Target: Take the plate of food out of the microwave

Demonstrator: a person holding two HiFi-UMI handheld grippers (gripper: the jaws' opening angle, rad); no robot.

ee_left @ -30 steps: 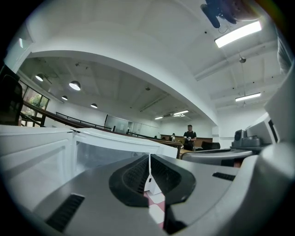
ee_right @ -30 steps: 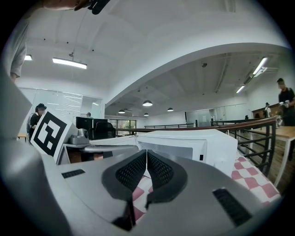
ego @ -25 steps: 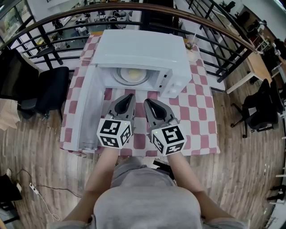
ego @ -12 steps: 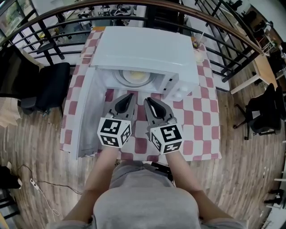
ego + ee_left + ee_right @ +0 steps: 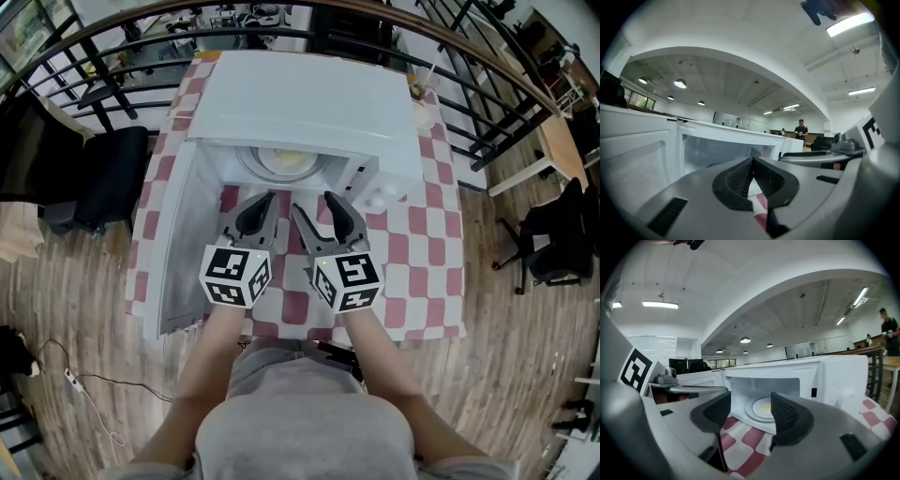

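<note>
A white microwave [image 5: 300, 103] stands on the checked table with its door [image 5: 183, 244] swung open to the left. Inside it a white plate of yellowish food [image 5: 283, 161] lies on the round turntable; the right gripper view shows the plate [image 5: 764, 407] straight ahead. My left gripper [image 5: 260, 208] hovers just in front of the opening, its jaws shut with nothing between them [image 5: 752, 161]. Beside it my right gripper [image 5: 316, 207] has just been opening; its jaws stand apart and empty [image 5: 749, 411], short of the plate.
The red-and-white checked tablecloth [image 5: 422, 253] covers the table. A cup with a straw [image 5: 419, 92] stands behind the microwave at the right. A curved railing [image 5: 469, 66] runs behind the table. Black chairs stand at the left [image 5: 89, 183] and right [image 5: 553, 234].
Both grippers have moved a little forward toward the microwave opening. The right gripper's jaws, closed before, now stand apart. The left gripper stays shut.
</note>
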